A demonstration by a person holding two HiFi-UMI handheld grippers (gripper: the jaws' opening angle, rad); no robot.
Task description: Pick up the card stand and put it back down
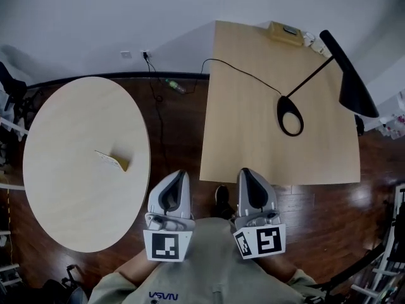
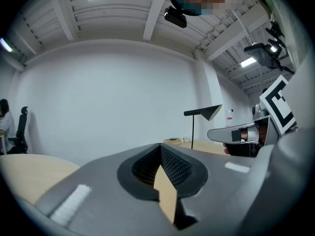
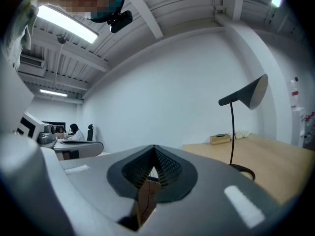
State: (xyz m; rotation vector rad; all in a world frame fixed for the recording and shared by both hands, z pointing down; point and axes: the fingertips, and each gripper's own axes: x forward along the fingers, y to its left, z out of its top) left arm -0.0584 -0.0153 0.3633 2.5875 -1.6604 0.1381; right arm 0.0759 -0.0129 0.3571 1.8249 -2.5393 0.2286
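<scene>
The card stand (image 1: 114,161), a small wooden block with a white card in it, sits near the middle of the round light-wood table (image 1: 69,189) on the left. Both grippers are held close to the person's body at the bottom of the head view, well away from the stand. The left gripper (image 1: 180,175) is shut with nothing in it, and its jaws meet in the left gripper view (image 2: 160,150). The right gripper (image 1: 245,173) is also shut and empty (image 3: 154,150). Neither gripper view shows the card stand.
A square wooden table (image 1: 253,144) stands to the right with a black desk lamp (image 1: 348,75), its ring base (image 1: 290,116), a cable and a yellowish box (image 1: 285,33). A bottle (image 1: 176,86) lies on the dark floor between the tables.
</scene>
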